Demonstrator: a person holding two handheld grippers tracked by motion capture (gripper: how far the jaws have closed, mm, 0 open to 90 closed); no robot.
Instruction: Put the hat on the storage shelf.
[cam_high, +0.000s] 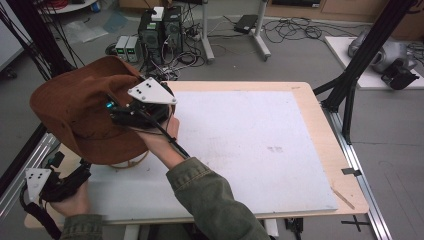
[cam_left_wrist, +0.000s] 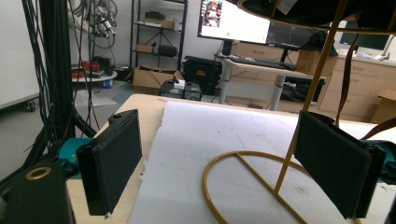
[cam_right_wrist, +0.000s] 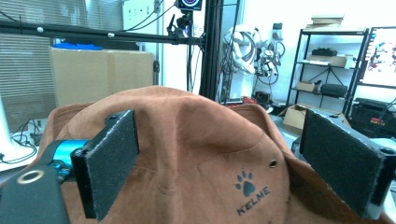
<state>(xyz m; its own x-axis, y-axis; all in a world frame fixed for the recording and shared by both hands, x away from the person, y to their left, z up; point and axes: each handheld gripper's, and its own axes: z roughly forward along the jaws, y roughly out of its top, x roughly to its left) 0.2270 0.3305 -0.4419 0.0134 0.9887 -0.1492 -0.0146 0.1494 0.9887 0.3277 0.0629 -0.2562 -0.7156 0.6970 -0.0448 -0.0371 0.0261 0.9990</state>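
A brown brimmed hat (cam_high: 75, 110) sits over a thin yellow wire stand (cam_high: 132, 162) at the table's left side. In the right gripper view the hat's crown (cam_right_wrist: 196, 140) carries a paw print and the word KELME. My right gripper (cam_high: 118, 112) is open against the hat's right side, and its jaws stand wide to either side of the crown (cam_right_wrist: 226, 158). My left gripper (cam_high: 82, 172) is open near the front left corner, low over the table. It faces the stand's ring base and pole (cam_left_wrist: 314, 88) between its jaws (cam_left_wrist: 229, 163), with the hat's underside (cam_left_wrist: 303, 11) above.
A white foam board (cam_high: 240, 145) covers most of the wooden table (cam_high: 320, 130). Black frame posts (cam_high: 350, 95) rise at the table's right edge. A brown chin strap (cam_left_wrist: 348, 65) hangs from the hat beside the pole. Computers and cables (cam_high: 160, 30) lie on the floor beyond.
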